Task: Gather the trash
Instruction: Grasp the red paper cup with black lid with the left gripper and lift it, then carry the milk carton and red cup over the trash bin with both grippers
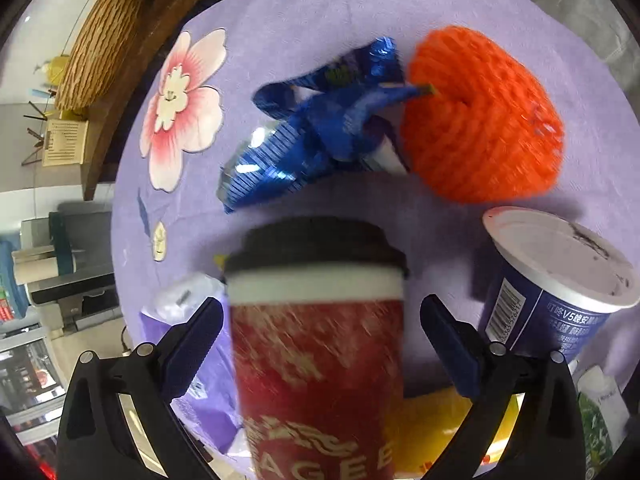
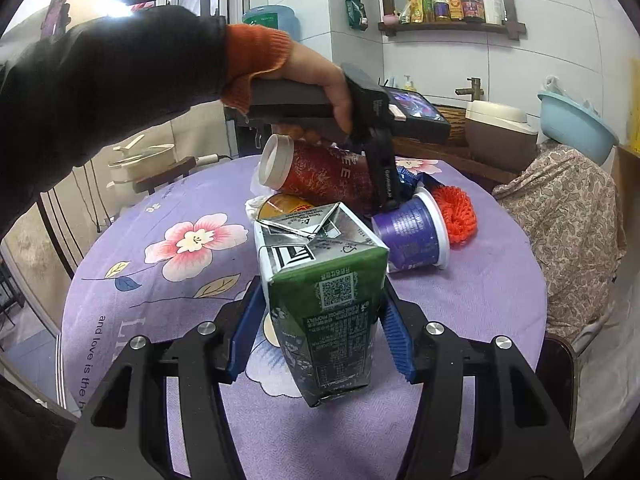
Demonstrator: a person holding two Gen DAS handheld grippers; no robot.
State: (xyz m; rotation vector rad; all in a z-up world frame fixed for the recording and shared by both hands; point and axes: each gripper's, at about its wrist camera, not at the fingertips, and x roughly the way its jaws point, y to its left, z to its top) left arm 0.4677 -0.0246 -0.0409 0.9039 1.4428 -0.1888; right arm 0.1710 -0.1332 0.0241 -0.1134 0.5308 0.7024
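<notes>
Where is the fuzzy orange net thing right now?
In the left wrist view the orange net lies on the purple tablecloth, upper right, touching the blue wrapper and just beyond the yogurt cup.

You're looking at a glossy, crinkled foil wrapper [image 1: 320, 136] lying on a matt purple cloth [image 1: 304, 32]. You're holding a creased printed-paper carton [image 2: 324, 300].

Left gripper [image 1: 320, 340] straddles a red cup [image 1: 320, 360] (black-lidded) above blue wrappers [image 1: 312, 140].
</notes>
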